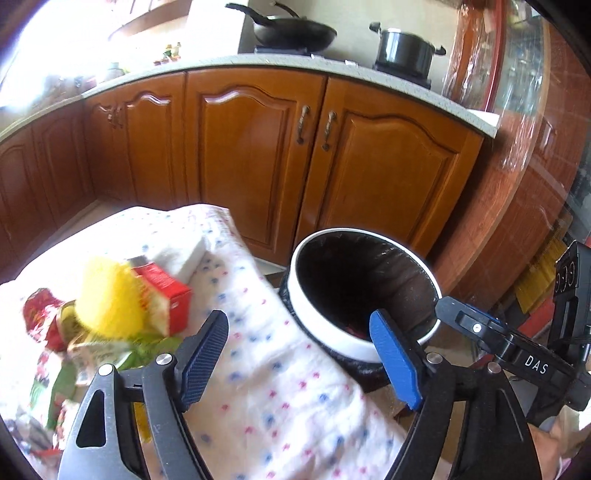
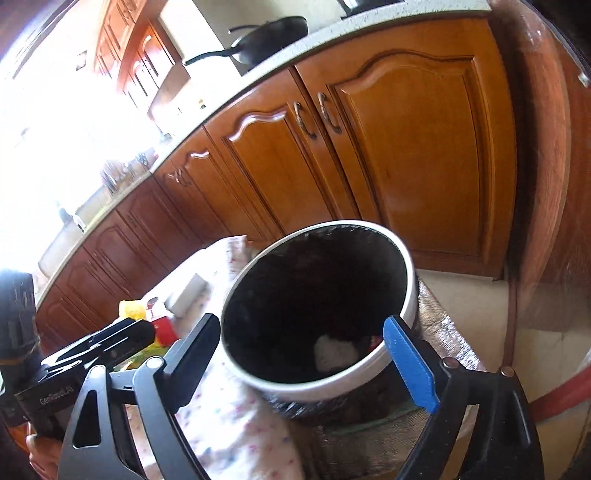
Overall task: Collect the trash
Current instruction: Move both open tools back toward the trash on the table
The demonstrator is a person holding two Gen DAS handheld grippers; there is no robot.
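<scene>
A round bin with a white rim (image 1: 325, 328) and black liner stands beside a table with a dotted white cloth (image 1: 266, 369). The bin rim (image 2: 369, 363) fills the right wrist view, with a white crumpled piece (image 2: 334, 352) and something red inside. On the cloth lie a yellow object (image 1: 110, 299), a red box (image 1: 166, 291), a white block (image 1: 181, 254) and several wrappers (image 1: 48, 317). My left gripper (image 1: 301, 354) is open and empty over the cloth's edge next to the bin. My right gripper (image 2: 308, 356) is open and empty over the bin; it also shows in the left wrist view (image 1: 476, 328).
Wooden kitchen cabinets (image 1: 258, 155) stand behind, under a light counter (image 1: 369, 74) with a black wok (image 1: 295, 33) and a black pot (image 1: 404, 50). A wooden post wrapped in plastic film (image 1: 517, 129) stands at the right. A yellow broom (image 1: 543, 273) is near it.
</scene>
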